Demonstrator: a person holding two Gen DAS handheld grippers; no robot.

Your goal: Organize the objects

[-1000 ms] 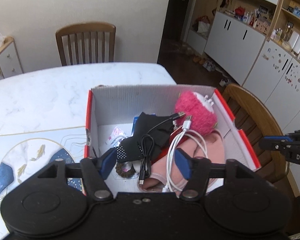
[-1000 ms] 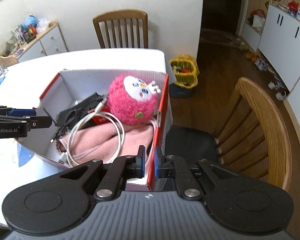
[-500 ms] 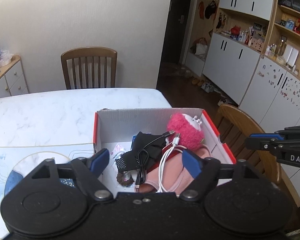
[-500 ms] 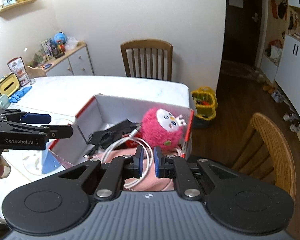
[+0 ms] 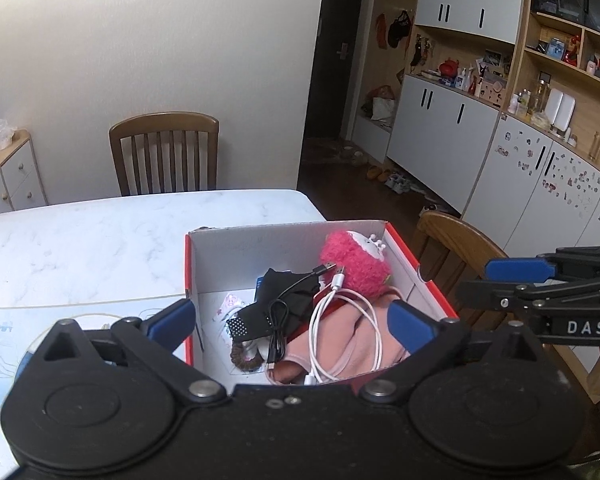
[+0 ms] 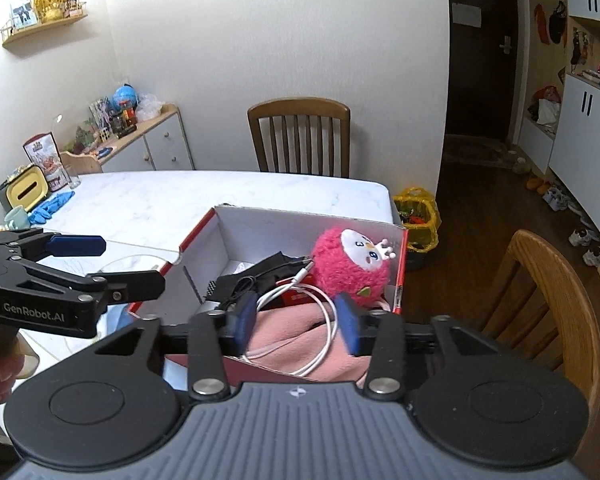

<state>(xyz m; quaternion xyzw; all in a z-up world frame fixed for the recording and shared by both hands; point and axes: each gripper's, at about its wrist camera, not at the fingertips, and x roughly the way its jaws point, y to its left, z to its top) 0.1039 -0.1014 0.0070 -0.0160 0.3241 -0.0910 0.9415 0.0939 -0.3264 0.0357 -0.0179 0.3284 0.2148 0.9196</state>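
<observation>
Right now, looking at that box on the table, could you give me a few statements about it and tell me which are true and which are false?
1. The pink plush toy sits inside the red-edged box. True.
2. The white cable lies on the bare table. False: it lies in the box on the pink cloth.
3. The left gripper clamps the black cable. False: its jaws stand wide, holding nothing.
4. The right gripper holds nothing. True.
5. The box has a lid on. False: it is open on top.

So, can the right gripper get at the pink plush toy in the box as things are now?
Probably yes. The right gripper, open and empty, hangs above the open-topped box. The pink plush toy lies uncovered at the far end; only the white cable lies near.
</observation>
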